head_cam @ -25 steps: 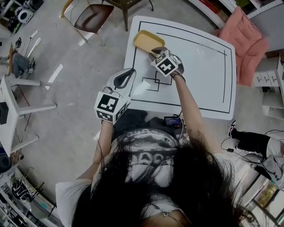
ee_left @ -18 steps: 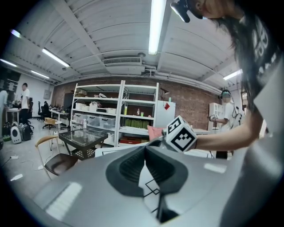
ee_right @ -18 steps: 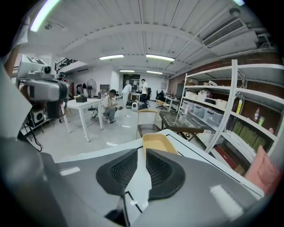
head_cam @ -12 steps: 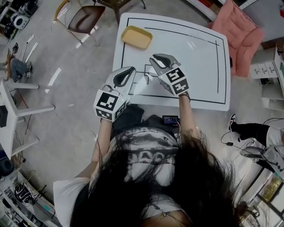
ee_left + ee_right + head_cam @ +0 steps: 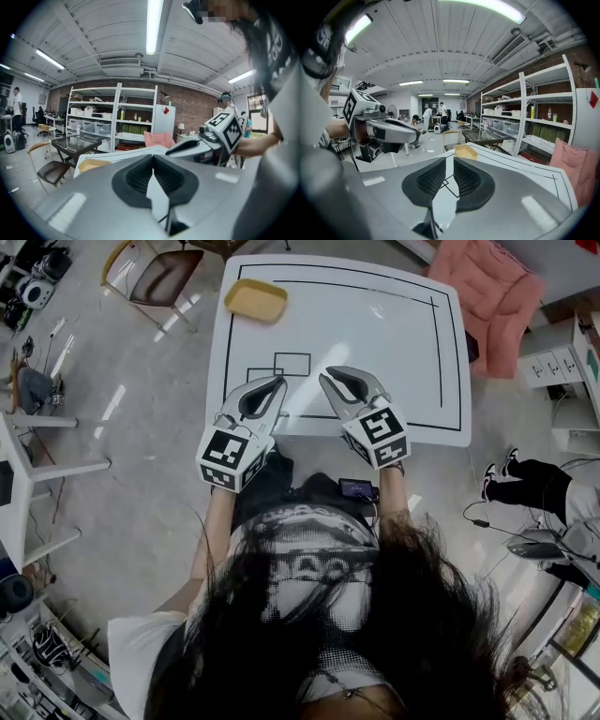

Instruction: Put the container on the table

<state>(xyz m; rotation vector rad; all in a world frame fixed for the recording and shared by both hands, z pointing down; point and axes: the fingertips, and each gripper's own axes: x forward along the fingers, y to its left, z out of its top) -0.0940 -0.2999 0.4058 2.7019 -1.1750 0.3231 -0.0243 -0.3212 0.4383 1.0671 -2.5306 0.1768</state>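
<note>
Since the yellow container (image 5: 255, 300) already lies flat on the white surface (image 5: 394, 334), at its far left corner just inside the black border line, the task looks finished as far as these views show. Nothing holds the container and nothing touches it. By my judgement no step is left beyond keeping clear of it.

Counting from the left, there is one left gripper (image 5: 279, 382) over the near edge, left of the middle, its jaws pressed together on nothing. One container sits well beyond it at the far left corner, the only one in sight. Two small drawn boxes (image 5: 278, 367) lie between the container and the grippers. One right gripper (image 5: 323, 379) hovers just beside the left one at the near edge, its jaws drawn together to a bare sliver and empty. There is one surface.
</note>
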